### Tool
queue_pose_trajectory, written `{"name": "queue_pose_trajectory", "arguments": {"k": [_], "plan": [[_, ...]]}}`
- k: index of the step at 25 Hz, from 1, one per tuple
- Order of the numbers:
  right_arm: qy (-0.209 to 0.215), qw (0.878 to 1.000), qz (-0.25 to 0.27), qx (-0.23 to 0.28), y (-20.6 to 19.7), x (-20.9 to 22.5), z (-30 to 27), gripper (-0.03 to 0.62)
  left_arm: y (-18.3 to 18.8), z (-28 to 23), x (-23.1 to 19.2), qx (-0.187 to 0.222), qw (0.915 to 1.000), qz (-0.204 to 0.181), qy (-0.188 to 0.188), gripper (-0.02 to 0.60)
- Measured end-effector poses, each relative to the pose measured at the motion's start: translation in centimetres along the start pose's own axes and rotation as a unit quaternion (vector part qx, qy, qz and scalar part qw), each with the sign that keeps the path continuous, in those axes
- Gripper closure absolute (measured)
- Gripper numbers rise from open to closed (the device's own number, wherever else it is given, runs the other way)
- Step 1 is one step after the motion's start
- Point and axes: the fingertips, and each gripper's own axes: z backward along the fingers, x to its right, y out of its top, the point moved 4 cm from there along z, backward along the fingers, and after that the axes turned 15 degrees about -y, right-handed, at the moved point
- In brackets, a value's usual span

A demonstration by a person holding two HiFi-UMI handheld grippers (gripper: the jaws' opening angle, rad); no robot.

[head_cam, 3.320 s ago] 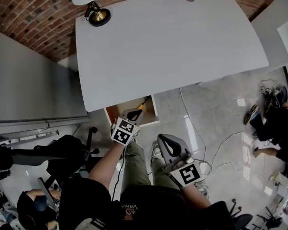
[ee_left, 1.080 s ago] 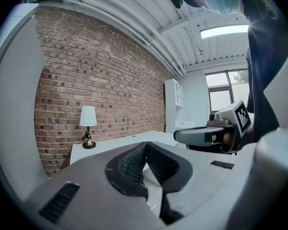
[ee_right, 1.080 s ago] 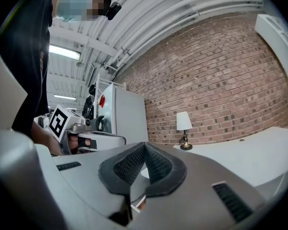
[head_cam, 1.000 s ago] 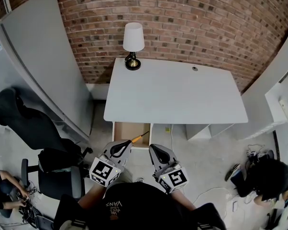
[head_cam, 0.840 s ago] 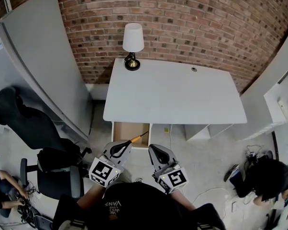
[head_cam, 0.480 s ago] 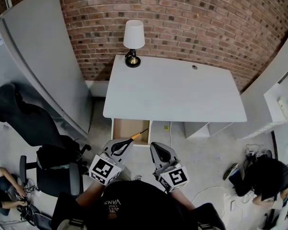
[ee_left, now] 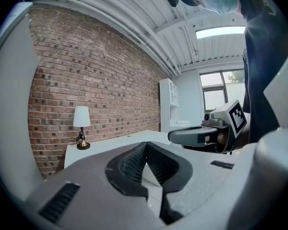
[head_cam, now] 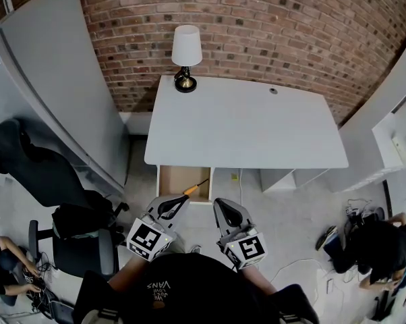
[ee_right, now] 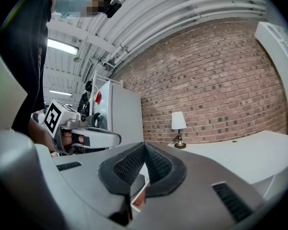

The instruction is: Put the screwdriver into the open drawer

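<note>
- The screwdriver (head_cam: 197,185), a slim metal shaft on an orange handle, lay slanted in the open drawer (head_cam: 172,181), near its front right corner.
- The drawer was a shallow box of bare brown wood, pulled out from under the desk's left front edge.
- The left gripper (head_cam: 182,200), grey with ribbed black pads, had its jaws pressed together on nothing, just short of the drawer's front.
- The right gripper (head_cam: 222,203), of the same make, was likewise closed and empty beside it.
- The desk (head_cam: 257,127) had a smooth white top with rounded corners.
- A lamp (head_cam: 187,52) with a white shade and brassy base stood at its far left corner.
- A red brick wall (head_cam: 270,25) rose behind.
- A grey panel (head_cam: 61,93) and a black office chair (head_cam: 34,174) stood to the left, apart from the drawer.
</note>
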Motion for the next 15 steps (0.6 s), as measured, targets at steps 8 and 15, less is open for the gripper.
{"name": "queue_pose_trajectory", "arguments": {"k": [8,15], "plan": [[0.000,1.000,0.000,0.000,-0.14,0.26,-0.24,0.595,-0.27,-0.45,-0.21,-0.002,1.0000,0.005,-0.002,0.574],[-0.001,1.000,-0.002,0.001,-0.15,0.64,-0.52,0.595,-0.11,-0.89,-0.39,-0.003,1.0000,0.007,-0.001,0.574]]}}
